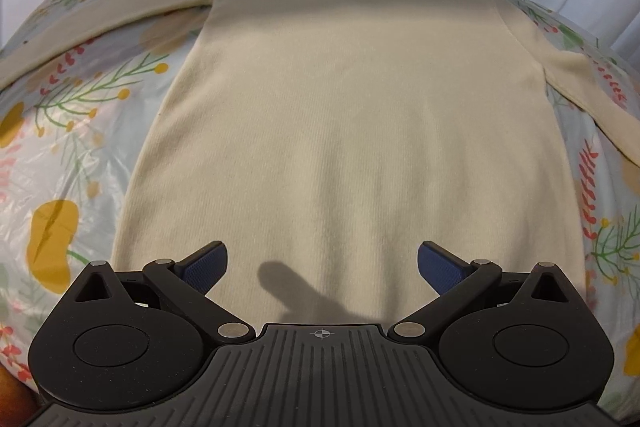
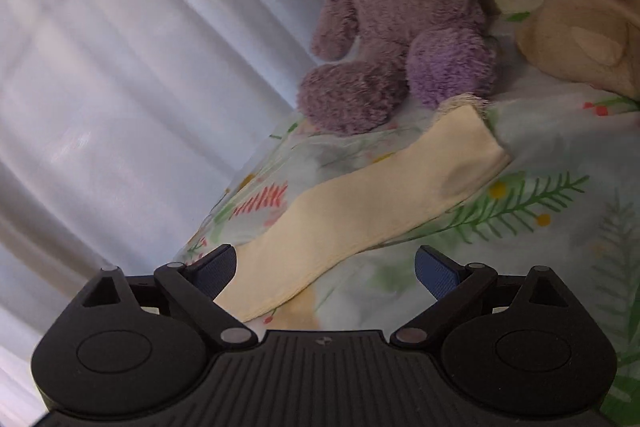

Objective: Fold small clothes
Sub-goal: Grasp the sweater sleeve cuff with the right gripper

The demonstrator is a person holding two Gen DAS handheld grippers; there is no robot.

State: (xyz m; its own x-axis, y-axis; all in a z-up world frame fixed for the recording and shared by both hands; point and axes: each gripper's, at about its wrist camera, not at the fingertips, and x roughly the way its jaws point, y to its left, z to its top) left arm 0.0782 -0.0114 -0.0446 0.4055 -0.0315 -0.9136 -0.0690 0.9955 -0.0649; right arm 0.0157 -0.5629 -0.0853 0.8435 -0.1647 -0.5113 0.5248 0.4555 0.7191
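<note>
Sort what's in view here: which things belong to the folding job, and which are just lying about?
Belongs to the job:
cream long-sleeved top, spread flat
its sleeve
left gripper, open
right gripper, open

Just lying about:
purple teddy bear
beige plush toy
floral bedsheet
white curtain

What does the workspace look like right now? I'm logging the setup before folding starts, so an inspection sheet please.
Surface: floral sheet, wrinkled.
Job's things: cream top spread flat, both sleeves out; one sleeve lies ahead of the right hand-held gripper.
Clutter: purple teddy and beige plush at the sheet's far end.
Grippers: left hand-held gripper open over the hem; right hand-held gripper open, empty.
Cables: nothing seen.
Surroundings: pale curtain.
</note>
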